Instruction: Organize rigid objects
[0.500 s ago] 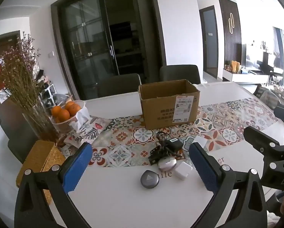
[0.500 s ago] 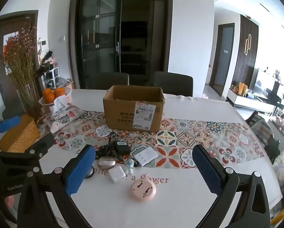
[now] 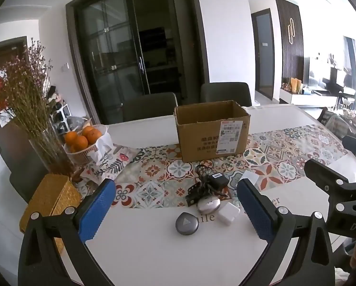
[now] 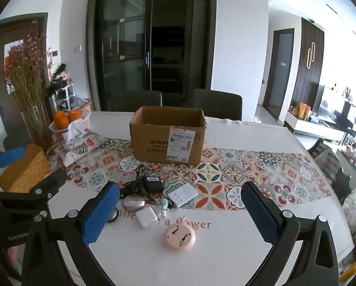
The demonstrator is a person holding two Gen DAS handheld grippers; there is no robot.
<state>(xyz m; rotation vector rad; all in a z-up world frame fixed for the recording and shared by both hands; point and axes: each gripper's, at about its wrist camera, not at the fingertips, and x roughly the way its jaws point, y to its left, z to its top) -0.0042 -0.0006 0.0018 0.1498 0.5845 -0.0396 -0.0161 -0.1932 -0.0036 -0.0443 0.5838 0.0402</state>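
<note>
An open cardboard box [image 3: 211,131] [image 4: 168,135] stands on the patterned runner. In front of it lie a black adapter with cable [image 3: 211,183] [image 4: 147,183], a silver oval case [image 3: 208,204] [image 4: 133,203], a white charger [image 3: 228,212] [image 4: 146,217], a grey round device [image 3: 187,223], a white flat card [image 4: 182,194], a small figurine [image 4: 163,208] and a pink round gadget [image 4: 179,235]. My left gripper [image 3: 175,212] is open and empty, just short of the grey device. My right gripper [image 4: 180,214] is open and empty over the pink gadget.
A vase of dried flowers [image 3: 34,119], a basket of oranges [image 3: 85,140], a tissue pouch [image 3: 108,162] and a yellow woven box [image 3: 49,202] stand at the left. Two chairs [image 4: 216,102] sit behind the table. The table edge curves on the right.
Both grippers have barely shifted; nothing on the table has moved.
</note>
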